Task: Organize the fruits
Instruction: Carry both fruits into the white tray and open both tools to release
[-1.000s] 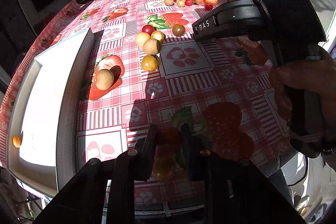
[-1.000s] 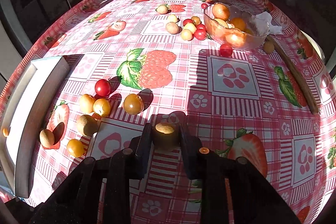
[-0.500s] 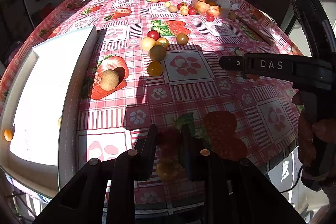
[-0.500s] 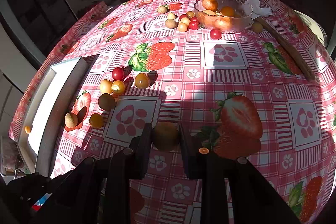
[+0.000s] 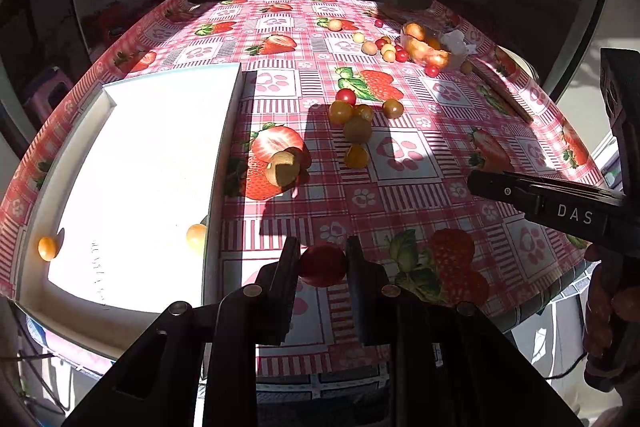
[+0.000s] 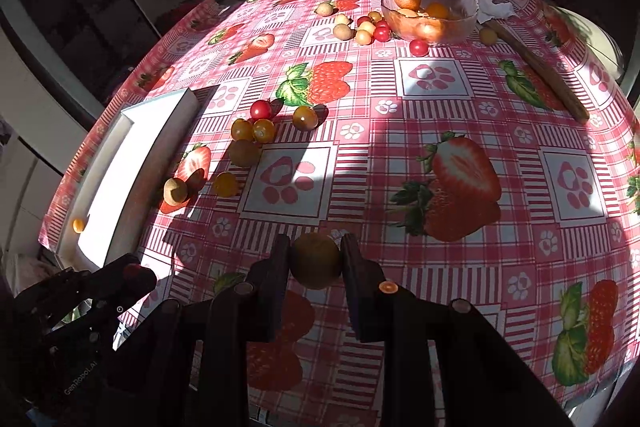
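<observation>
Both grippers loaded, red tomato (image 5: 323, 265) (left), kiwi (image 6: 315, 260)

Both grippers are matte black plastic. Left gripper (image 5: 323, 263): two flat rectangular fingers (image 5: 289, 267) on angular black linkage arms, round silver pivot screws along the links, one orange-brown. Right gripper (image 6: 316, 261): same build, silver screws plus one bright orange screw. Seen from the left wrist camera, the right gripper's side bar (image 5: 560, 201) carries white "DAS" lettering and a small round screw. The hand (image 5: 612, 307) on its handle shows bare reddish skin. The left gripper's body in the right wrist view has faint grey lettering, not fully legible.
</observation>
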Motion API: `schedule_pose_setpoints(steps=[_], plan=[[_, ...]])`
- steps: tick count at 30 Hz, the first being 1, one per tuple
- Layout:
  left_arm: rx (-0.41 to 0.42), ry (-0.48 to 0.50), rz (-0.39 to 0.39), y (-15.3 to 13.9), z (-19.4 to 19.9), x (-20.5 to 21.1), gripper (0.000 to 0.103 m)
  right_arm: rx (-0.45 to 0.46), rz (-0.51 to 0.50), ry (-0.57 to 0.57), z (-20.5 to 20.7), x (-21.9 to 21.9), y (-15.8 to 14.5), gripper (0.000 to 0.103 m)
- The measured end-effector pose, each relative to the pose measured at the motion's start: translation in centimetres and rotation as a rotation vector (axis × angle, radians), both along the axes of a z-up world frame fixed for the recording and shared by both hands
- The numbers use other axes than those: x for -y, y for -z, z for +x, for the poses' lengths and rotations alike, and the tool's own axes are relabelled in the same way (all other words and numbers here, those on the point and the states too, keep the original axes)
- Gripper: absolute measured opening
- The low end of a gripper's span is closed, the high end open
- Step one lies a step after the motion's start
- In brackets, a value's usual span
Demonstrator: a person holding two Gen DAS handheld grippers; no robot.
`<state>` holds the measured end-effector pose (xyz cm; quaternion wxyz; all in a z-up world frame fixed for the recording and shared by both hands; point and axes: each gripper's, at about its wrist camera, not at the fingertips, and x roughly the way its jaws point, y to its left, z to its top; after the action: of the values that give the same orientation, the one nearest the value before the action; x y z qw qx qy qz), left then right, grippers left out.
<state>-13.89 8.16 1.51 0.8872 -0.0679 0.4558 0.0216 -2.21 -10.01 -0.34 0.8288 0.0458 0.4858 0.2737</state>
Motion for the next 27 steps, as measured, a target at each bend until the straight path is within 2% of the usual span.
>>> schedule_pose_setpoints(steps=[14,17,27], plan=[[0.044,-0.161,0.010,-0.1,-3.0,-9.2,0.025,0.033,-0.009,-0.120,-3.0,-7.1,-2.8,0.028],[0.036,-0.187,0.038,0.3,-3.5,-10.9,0.025,0.040,-0.010,-0.157,-3.8,-9.3,-3.3,0.028],[-0.009,-0.246,0.042,2.2,-4.3,-14.9,0.025,0.043,-0.014,-0.276,-5.4,-16.9,-4.2,0.028]])
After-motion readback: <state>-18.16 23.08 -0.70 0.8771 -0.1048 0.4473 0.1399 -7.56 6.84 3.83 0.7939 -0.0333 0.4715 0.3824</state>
